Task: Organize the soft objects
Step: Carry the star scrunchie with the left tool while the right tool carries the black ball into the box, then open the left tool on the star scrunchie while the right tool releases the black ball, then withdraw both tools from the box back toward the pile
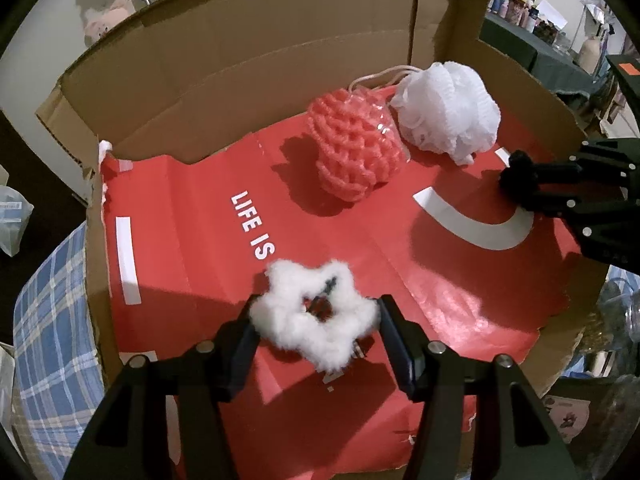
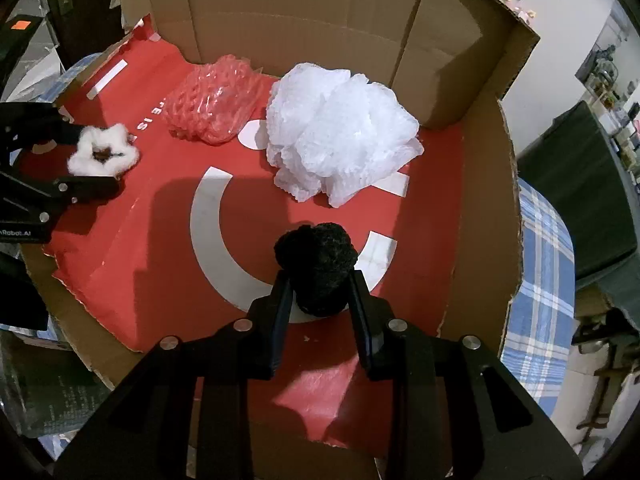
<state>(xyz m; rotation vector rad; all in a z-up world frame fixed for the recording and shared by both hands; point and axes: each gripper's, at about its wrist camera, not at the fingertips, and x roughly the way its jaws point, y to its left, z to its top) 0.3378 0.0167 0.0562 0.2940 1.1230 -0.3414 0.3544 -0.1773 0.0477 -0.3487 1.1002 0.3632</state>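
Note:
My left gripper (image 1: 316, 310) is shut on a white fluffy scrunchie (image 1: 298, 326), held just above the red sheet inside the cardboard box. It also shows in the right wrist view (image 2: 105, 153). My right gripper (image 2: 320, 276) is shut on a black fuzzy scrunchie (image 2: 318, 268), over the white ring print; it appears at the right of the left wrist view (image 1: 518, 174). A pink mesh sponge (image 1: 354, 146) and a white mesh bath pouf (image 1: 450, 110) lie side by side near the box's back wall; both show in the right wrist view, sponge (image 2: 212, 100) and pouf (image 2: 340, 128).
The cardboard box (image 1: 240, 68) has tall back flaps and low torn side walls (image 2: 488, 200). A red printed sheet (image 1: 192, 216) lines its floor. A blue plaid cloth (image 1: 48, 320) lies under the box. Cluttered shelves (image 1: 520, 4) stand behind.

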